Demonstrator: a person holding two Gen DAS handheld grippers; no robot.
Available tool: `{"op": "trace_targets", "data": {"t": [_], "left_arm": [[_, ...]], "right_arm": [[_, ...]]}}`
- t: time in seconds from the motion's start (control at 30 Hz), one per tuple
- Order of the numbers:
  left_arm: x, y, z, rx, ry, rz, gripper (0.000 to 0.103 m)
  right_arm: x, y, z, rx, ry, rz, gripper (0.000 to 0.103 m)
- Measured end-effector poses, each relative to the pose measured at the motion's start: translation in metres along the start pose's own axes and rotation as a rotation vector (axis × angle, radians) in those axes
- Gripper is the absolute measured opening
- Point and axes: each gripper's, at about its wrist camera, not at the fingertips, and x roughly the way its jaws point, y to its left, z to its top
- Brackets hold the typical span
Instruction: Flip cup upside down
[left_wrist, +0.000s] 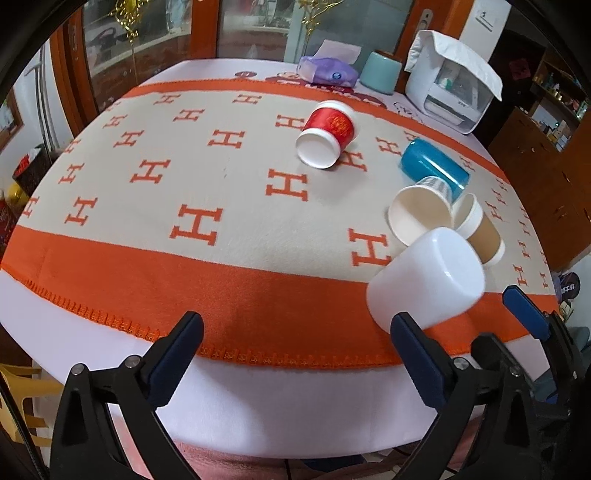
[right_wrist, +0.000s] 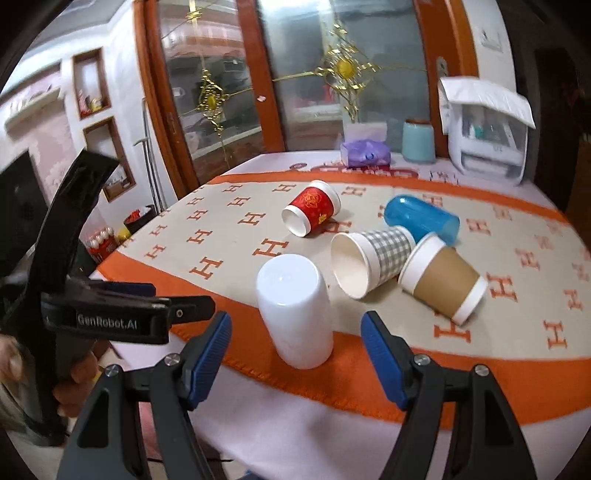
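A white plastic cup (right_wrist: 293, 310) stands upside down on the orange border of the blanket, its flat base on top; it also shows in the left wrist view (left_wrist: 424, 277). My right gripper (right_wrist: 295, 343) is open just in front of it, a finger on each side, not touching. My left gripper (left_wrist: 295, 339) is open and empty over the table's front edge, left of the cup. Behind it lie a checked paper cup (right_wrist: 373, 258), a brown paper cup (right_wrist: 443, 282), a blue cup (right_wrist: 421, 218) and a red paper cup (right_wrist: 312, 212), all on their sides.
An orange and beige blanket (left_wrist: 184, 221) covers the table. At the far edge stand a purple tissue pack (right_wrist: 365, 153), a pale teal canister (right_wrist: 417, 142) and a white appliance (right_wrist: 487, 140). Glass doors rise behind the table.
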Motion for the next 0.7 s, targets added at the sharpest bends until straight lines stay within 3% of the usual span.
{"op": "trace_targets", "data": {"t": [0.33,0.7], "left_arm": [[-0.038,-0.023,0.004,0.068,-0.053,0.016,0.102],[-0.088,-0.057,0.022,0.163,-0.160,0.070,0.102]], "right_arm": [[-0.037,0.000,0.023,0.052,-0.005,-0.058,0.073],[-0.069,-0.007,0.051,0.151,-0.010,-0.043,0.073]]}}
